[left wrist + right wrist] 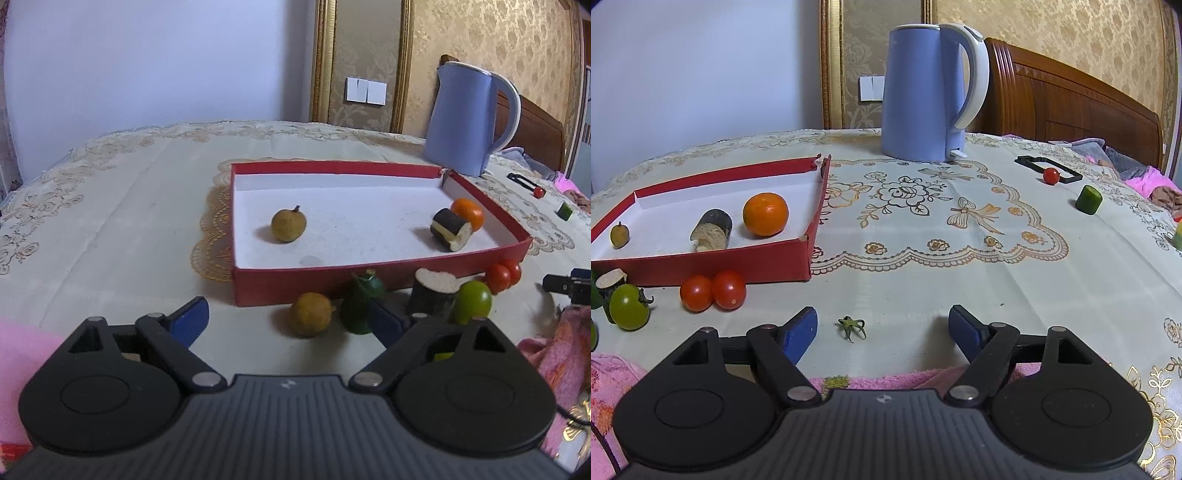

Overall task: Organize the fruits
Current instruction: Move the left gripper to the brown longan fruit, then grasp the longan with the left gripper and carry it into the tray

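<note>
A red box [295, 284] [701, 264] with a white inside holds a brown longan [289, 225] [619, 235], a dark eggplant piece [451, 229] [712, 230] and an orange [468, 213] [765, 214]. In front of it lie a second longan [310, 314], a dark green piece [360, 302], an eggplant piece [434, 293], a green tomato [472, 302] [629, 306] and two red tomatoes [502, 275] [713, 291]. My left gripper [291, 321] is open just before the second longan. My right gripper [884, 328] is open and empty over the cloth.
A blue kettle [467, 118] [923, 92] stands at the back. Far right lie a red tomato [1051, 175] by a black frame [1049, 167] and a cucumber piece [1089, 199]. A green stem [852, 326] lies between my right fingers. Pink cloth [561, 350] lies near.
</note>
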Demonstrator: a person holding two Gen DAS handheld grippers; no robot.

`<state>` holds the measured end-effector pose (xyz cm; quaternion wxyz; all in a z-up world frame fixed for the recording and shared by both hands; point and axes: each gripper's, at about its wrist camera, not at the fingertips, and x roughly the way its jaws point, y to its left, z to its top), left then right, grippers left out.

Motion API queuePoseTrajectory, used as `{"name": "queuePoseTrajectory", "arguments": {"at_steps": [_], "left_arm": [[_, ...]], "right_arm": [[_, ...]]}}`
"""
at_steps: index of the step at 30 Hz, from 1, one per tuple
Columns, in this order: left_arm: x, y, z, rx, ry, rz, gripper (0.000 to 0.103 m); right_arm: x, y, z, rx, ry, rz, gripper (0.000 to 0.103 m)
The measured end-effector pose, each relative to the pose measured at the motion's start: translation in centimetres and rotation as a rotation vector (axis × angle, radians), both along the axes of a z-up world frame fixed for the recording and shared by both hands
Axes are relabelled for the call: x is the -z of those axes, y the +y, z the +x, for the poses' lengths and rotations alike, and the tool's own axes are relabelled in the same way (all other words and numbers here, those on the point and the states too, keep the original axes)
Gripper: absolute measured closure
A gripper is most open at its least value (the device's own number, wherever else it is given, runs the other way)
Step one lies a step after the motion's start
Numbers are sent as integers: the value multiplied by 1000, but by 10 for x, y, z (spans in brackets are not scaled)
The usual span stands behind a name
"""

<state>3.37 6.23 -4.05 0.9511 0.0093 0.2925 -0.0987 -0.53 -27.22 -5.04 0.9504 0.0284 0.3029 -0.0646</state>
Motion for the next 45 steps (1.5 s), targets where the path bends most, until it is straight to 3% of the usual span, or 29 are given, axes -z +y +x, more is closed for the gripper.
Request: {"name": "queuePoseTrajectory", "arguments": {"at_steps": [5,11,16,17,18,19,37,45], "left_arm": [[1,5,3,7,18,-22,18],[-4,-4,-3,48,9,-6,45],[-2,3,-1,92,9,-34,47],[-1,7,1,103,20,-59,55],[0,10,3,119,39,-87,76],[0,12,5,124,60,-97,82],[4,2,-3,99,-8,-46,82],[-36,-5,-8,100,-139,-68,82]], "right_arm": [[0,0,0,1,0,0,24],[0,0,0,2,1,2,23],[1,-1,1,11,6,3,18],[1,-1,1,11,6,2,18],[1,-1,1,11,6,3,18],[1,-1,1,11,6,2,18],[1,-1,0,12,6,5,18],[1,-1,0,12,6,5,18]]}}
